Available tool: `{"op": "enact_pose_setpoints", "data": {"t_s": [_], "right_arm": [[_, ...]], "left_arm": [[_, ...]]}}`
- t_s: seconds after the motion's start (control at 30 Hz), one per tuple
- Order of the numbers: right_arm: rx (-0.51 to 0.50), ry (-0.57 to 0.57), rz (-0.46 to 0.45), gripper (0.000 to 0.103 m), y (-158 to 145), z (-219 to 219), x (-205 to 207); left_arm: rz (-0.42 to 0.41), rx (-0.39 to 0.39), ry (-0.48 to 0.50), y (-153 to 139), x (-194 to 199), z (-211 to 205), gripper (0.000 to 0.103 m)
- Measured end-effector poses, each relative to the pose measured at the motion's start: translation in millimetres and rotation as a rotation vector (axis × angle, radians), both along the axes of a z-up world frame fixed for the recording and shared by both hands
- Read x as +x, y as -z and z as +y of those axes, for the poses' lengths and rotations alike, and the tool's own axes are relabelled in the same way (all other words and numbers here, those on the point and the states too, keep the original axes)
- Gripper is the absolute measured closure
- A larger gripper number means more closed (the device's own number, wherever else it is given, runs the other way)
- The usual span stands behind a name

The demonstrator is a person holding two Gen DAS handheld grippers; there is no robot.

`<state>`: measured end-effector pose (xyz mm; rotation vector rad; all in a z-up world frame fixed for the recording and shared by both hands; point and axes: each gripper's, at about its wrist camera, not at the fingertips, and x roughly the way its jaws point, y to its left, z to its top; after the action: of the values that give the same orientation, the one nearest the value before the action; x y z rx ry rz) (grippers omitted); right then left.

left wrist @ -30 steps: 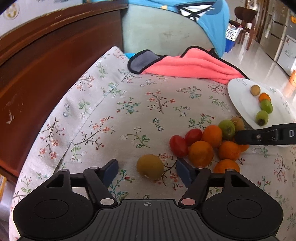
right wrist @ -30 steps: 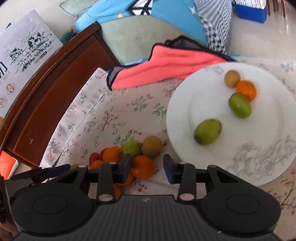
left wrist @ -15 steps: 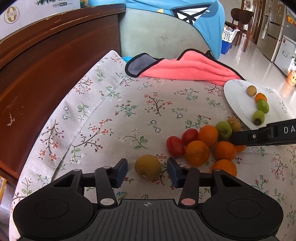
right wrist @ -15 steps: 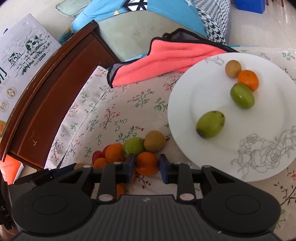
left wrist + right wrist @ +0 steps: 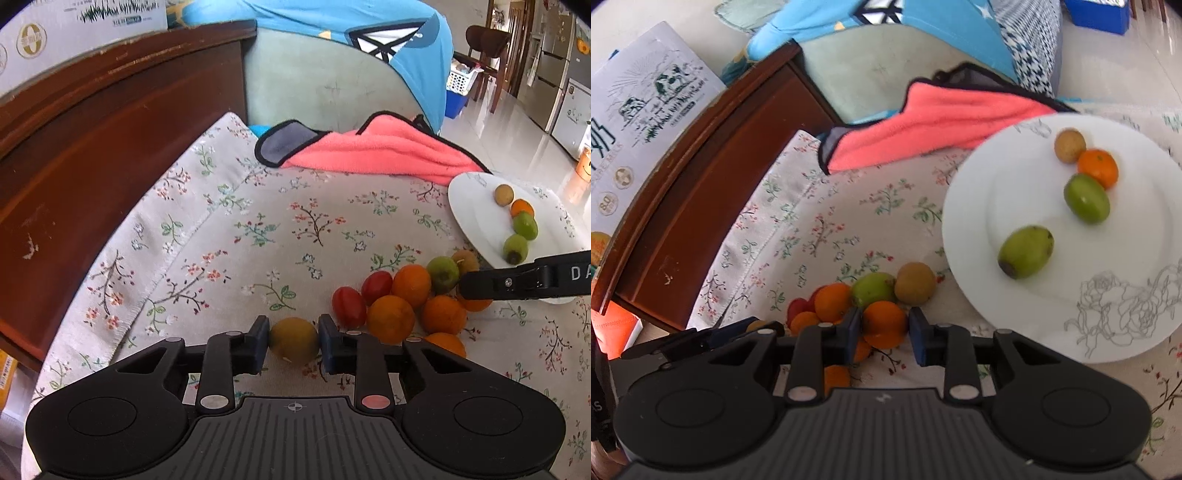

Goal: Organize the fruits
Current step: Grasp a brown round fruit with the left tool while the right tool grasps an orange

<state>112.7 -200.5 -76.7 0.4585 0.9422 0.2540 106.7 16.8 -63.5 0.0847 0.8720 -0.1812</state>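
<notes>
Both my grippers pinch fruit beside the pile on the desk.

My left gripper (image 5: pixel 293 341) pinches a round yellow-brown fruit (image 5: pixel 294 339), dull-skinned, too round for me to name a long axis. My right gripper (image 5: pixel 882 330) clamps a glossy orange (image 5: pixel 884 324) at the pile's near edge. On the white plate (image 5: pixel 979 206), an oval green fruit (image 5: pixel 1026 252) lies with its dark end pointing lower-left.

Your right gripper (image 5: pixel 882 330) clamps a round orange tangerine (image 5: pixel 884 324) from the fruit pile beside the white floral-etched plate (image 5: pixel 979 192) holding four fruits.
</notes>
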Motion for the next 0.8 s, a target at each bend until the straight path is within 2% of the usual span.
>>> {"op": "enact_pose_setpoints", "data": {"t_s": [0.37, 0.8], "right_arm": [[-0.071, -0.071, -0.105, 0.074, -23.8, 12.8, -7.2], [-0.057, -0.027, -0.160, 0.074, -47.1, -9.5, -11.0]], "left_arm": [[-0.045, -0.031, 0.007, -16.6, -4.5, -0.5, 0.077], [-0.117, -0.096, 0.022, -49.9, -4.7, -24.9, 0.077]]}}
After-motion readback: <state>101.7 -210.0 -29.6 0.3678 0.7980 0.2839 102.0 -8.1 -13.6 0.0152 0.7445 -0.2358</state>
